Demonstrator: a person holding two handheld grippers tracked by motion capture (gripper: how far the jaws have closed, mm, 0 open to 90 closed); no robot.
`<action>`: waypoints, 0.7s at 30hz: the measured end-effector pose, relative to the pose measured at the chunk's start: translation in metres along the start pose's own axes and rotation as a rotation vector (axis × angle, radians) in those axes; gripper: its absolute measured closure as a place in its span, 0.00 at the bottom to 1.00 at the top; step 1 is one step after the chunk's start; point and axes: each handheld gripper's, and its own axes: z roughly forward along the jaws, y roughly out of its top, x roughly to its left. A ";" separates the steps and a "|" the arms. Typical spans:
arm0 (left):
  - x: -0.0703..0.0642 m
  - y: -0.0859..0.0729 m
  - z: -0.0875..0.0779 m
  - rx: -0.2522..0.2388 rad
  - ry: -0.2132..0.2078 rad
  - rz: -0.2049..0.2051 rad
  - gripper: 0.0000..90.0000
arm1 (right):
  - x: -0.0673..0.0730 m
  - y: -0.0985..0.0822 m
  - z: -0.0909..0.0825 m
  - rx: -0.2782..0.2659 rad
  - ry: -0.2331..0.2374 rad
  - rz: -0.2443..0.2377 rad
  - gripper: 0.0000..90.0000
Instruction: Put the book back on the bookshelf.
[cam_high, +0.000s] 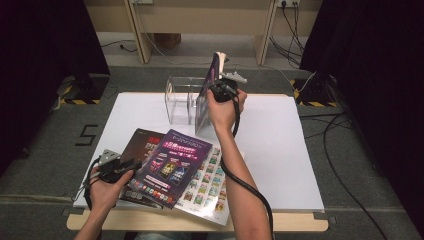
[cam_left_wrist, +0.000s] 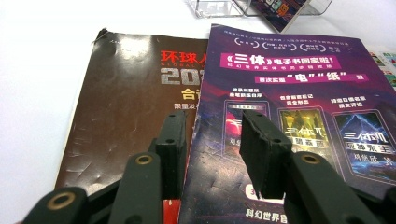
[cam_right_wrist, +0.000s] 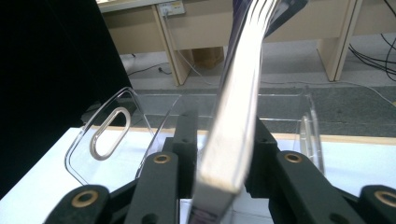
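The magazine (cam_high: 209, 95) stood upright in the clear acrylic holder (cam_high: 179, 102), between the right gripper (cam_high: 223, 89)'s jaws, which stood apart around its edge. Nearer the person than the holder, the left gripper (cam_high: 116, 169) hovered open-jawed over the purple booklet (cam_high: 172, 165).

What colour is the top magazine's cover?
Purple, on the top magazine; the left gripper view shows it best.

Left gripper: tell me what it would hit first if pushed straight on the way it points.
Probably the purple magazine. The left gripper points low across it, fingers open just above its cover, the brown magazine to their left. Height above the cover is unclear.
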 end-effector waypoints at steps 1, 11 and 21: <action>0.000 0.000 0.000 0.000 0.000 0.000 0.67 | -0.001 0.004 -0.001 0.002 0.000 -0.005 0.80; -0.001 0.000 0.001 0.004 -0.004 0.005 0.67 | -0.006 0.018 0.001 0.072 0.005 0.017 0.92; 0.000 0.000 0.000 0.001 -0.004 0.002 0.68 | 0.015 0.016 0.004 -0.018 0.009 -0.114 0.92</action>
